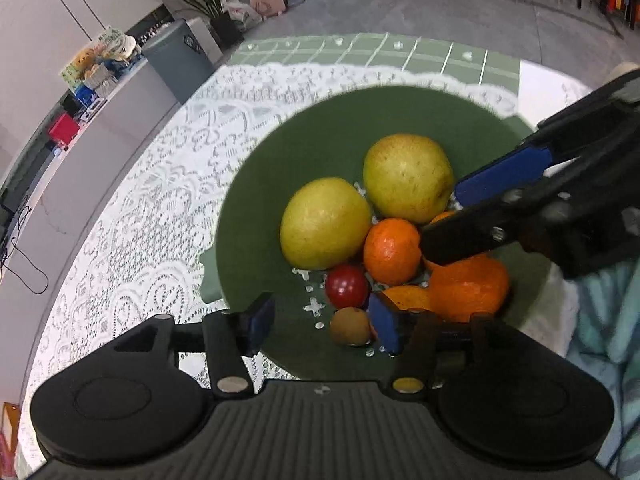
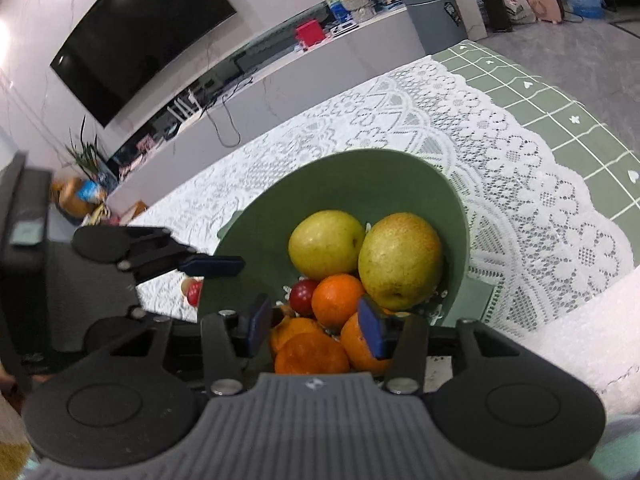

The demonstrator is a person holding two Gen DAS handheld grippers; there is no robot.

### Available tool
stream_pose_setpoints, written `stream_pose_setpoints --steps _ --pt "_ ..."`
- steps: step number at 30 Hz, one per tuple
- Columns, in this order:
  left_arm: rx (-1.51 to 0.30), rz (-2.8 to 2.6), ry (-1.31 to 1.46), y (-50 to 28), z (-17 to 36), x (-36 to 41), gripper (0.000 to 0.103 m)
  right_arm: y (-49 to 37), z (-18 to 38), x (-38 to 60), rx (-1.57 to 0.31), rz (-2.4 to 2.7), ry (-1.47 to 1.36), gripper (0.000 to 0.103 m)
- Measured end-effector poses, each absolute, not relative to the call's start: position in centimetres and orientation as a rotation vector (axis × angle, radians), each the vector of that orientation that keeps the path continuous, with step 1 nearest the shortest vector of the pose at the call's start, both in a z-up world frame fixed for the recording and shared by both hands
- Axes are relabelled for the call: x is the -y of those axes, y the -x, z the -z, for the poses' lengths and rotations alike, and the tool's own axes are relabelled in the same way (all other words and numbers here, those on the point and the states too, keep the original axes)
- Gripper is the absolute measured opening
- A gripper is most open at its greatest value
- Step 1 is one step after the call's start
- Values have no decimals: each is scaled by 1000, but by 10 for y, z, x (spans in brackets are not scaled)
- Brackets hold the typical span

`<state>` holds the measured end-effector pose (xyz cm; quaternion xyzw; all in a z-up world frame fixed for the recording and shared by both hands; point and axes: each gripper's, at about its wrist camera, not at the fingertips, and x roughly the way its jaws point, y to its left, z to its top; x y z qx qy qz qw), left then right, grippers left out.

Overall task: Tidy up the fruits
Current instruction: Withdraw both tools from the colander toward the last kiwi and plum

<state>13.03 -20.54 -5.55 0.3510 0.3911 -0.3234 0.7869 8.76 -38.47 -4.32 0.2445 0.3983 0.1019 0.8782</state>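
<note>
Fruits lay heaped in a green bowl (image 1: 256,168) on the table's white lace cloth (image 1: 132,232), toward the table's near edge.

Contents of bowl:
- Two yellow-green pears (image 1: 325,223), mottled and faintly russeted, side by side and touching, on the far side of the heap.
- One small orange (image 1: 391,251), glossy and pitted, just in front of the pears and touching both.
- Further oranges (image 2: 311,354) at the near side, bright and partly hidden by gripper fingers; how many could not be told.
- One small dark red fruit (image 1: 346,286), smooth and shiny, between the left pear and the oranges.
- One small brown fruit (image 1: 350,326), dull-skinned, nearest the rim, just below the red one.

Outside the bowl: a small red-and-pale item (image 2: 193,291) lay on the lace by the bowl's left rim, too hidden to name.

Tools:
- Left gripper (image 1: 322,320): jaws apart over the bowl's near-left rim, clasping nothing; its right pad stood just beside the brown fruit.
- Right gripper (image 2: 316,324): jaws partly apart above the near oranges, an orange showing between the pads; no grip was evident.

Beyond the lace, a green checked cloth (image 2: 560,92) covered the table's far corner.
</note>
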Motion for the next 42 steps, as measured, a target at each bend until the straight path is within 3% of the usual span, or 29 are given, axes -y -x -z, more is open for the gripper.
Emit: stream_pose_setpoints --steps 3,10,20,42 --pt "-805 700 -724 -123 46 199 64 -83 40 388 -785 -204 -531 61" --pt "-685 625 -564 -106 21 173 64 -70 28 390 -671 -123 -516 64" --pt "-574 442 -271 -74 -4 109 64 -37 4 344 -466 -35 -255 74" --pt "-606 237 28 -34 32 -21 64 -5 36 215 -491 -149 -17 74"
